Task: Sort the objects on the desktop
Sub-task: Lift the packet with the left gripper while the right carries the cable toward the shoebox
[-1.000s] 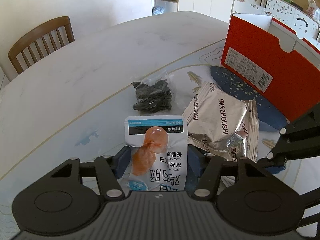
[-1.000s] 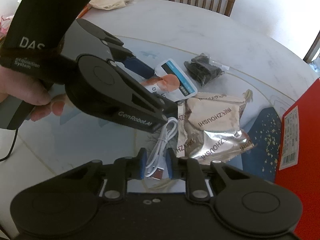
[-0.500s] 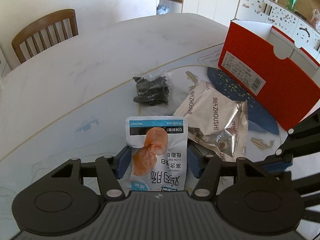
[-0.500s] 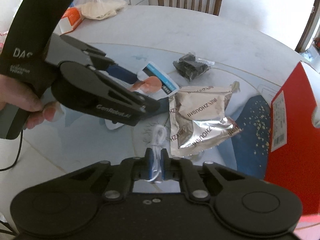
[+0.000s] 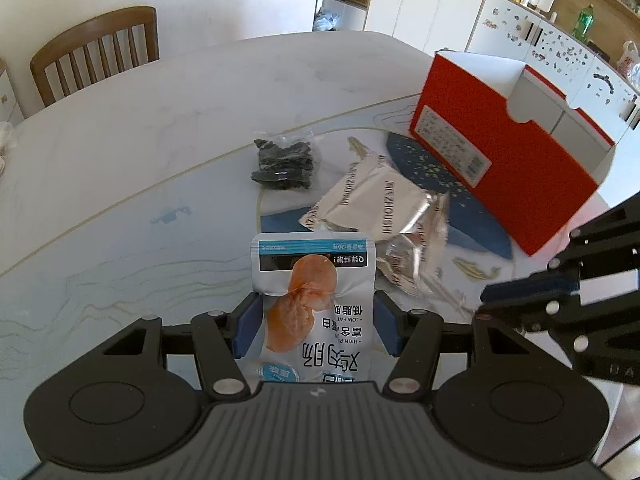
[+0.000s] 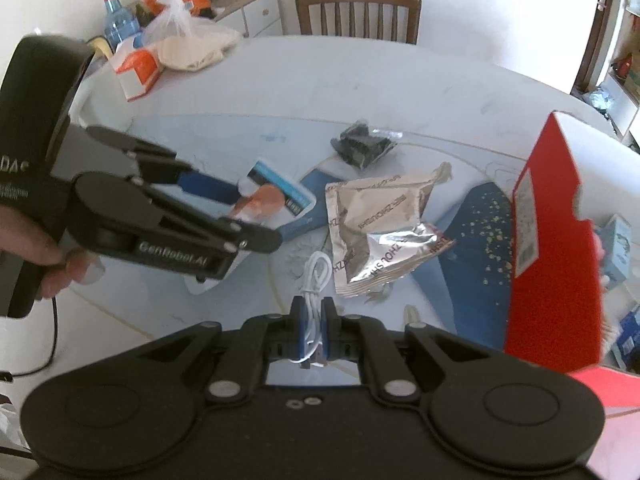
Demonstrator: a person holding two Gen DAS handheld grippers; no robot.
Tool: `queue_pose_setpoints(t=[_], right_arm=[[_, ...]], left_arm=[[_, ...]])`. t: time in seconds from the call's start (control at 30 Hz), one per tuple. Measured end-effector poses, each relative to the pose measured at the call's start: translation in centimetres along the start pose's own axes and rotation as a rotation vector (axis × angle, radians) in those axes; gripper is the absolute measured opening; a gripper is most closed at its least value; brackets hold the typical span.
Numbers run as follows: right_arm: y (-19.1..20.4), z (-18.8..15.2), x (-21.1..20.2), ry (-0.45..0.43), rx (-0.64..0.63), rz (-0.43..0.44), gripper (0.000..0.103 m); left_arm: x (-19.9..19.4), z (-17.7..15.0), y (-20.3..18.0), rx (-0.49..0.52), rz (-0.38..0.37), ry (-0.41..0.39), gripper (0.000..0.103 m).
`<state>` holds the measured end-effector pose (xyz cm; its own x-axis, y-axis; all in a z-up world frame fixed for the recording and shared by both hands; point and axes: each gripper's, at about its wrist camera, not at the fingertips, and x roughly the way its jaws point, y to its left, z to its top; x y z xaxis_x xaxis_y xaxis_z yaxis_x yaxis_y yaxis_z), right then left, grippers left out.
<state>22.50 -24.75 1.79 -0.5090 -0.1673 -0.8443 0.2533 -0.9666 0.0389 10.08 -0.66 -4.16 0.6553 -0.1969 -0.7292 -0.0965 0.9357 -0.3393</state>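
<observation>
Mid-sort: left gripper (image 5: pixel 316 326) pinching snack pouch (image 5: pixel 314 308), right gripper (image 6: pixel 311 326) clamped on white cable (image 6: pixel 314 280); silver packet (image 5: pixel 376 208), dark bag (image 5: pixel 284 160) left on worktop (image 5: pixel 120 184).

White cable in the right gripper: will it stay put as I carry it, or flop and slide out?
Probably floppy: the white cable is a thin coiled bundle whose loops stick out unsupported past the right gripper. It looks light, so the closed jaws should hold it. A smooth sheath could let a strand slip; its connector end already hangs below the pads.
</observation>
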Motion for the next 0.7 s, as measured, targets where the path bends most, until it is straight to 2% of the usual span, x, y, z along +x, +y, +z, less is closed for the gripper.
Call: queue_pose_setpoints(t=[0.33,0.7], right_arm=[[-0.9,-0.5,-3.4,-0.043,0.039,-0.001,0.007],[-3.3,-0.7,-7.6,-0.099,0.068,0.002,0.007]], left_arm=[[-2.5,-0.1,-2.0,-0.016,-0.016,-0.011,0.058],[-5.1,1.1,-5.1,0.006,-0.032,-0.056,0.059]])
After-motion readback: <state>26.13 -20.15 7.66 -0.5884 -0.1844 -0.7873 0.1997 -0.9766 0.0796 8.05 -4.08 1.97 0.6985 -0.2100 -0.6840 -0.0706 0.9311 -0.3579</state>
